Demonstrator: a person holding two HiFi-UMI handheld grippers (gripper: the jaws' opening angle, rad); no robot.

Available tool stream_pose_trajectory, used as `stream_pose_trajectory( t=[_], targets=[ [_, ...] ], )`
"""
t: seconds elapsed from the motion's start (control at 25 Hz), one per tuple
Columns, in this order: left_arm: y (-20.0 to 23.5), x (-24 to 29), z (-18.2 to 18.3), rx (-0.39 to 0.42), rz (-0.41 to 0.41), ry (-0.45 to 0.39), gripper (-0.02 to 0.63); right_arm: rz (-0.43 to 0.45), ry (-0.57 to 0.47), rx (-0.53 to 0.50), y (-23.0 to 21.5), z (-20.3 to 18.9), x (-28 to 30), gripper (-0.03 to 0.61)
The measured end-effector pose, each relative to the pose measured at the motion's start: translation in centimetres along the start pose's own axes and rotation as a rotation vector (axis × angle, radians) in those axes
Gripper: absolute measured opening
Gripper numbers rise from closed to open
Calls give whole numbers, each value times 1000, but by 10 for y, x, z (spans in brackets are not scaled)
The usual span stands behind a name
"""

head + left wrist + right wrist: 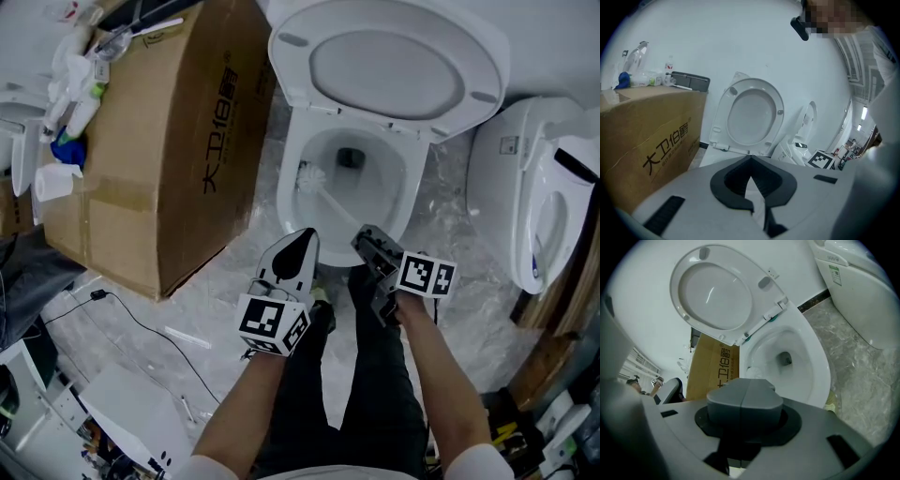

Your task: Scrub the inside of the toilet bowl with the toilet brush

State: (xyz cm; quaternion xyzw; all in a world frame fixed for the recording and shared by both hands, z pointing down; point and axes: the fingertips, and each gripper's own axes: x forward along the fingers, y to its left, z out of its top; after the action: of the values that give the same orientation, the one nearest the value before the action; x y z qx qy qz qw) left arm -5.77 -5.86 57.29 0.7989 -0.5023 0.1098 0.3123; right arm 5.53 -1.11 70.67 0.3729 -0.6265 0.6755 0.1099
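Note:
The white toilet bowl (286, 192) stands with its lid (389, 70) up. Inside it, the white toilet brush head (310, 175) rests against the bowl's left wall. Its handle (339, 208) slants down to my right gripper (367, 238), which is shut on the handle's end just above the bowl's near rim. In the right gripper view the jaws (746, 385) are pressed together, with the bowl (820, 366) and brush head (748, 370) beyond. My left gripper (300, 246) hovers beside it at the near rim, shut and empty, and points (751, 161) up at the lid (752, 115).
A large cardboard box (159, 141) with bottles (70, 89) and a paper roll (54, 181) stands left of the toilet. A second toilet (544, 197) stands at the right. A black cable (141, 328) runs over the floor. My legs are below the grippers.

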Motion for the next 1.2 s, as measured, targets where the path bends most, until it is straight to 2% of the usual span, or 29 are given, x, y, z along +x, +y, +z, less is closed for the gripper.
stream_pose_trajectory(
  t=[0.28, 0.72, 0.84, 1.08, 1.2],
  targets=[
    [-3, -14, -1, 7, -12, -4, 6, -40, 2, 11, 1, -9, -26, 158],
    [-27, -38, 20, 50, -83, -38, 6, -71, -27, -92, 30, -17, -96, 158],
    [-32, -42, 16, 52, -97, -15, 6, -139, -9, -185, 26, -26, -103, 158],
    [-25, -36, -4, 49, -101, 18, 6, -341, 73, -469, -3, -35, -88, 158],
    [-20, -32, -15, 49, -101, 31, 6, -409, 103, -596, -18, -39, -70, 158]
  ],
)
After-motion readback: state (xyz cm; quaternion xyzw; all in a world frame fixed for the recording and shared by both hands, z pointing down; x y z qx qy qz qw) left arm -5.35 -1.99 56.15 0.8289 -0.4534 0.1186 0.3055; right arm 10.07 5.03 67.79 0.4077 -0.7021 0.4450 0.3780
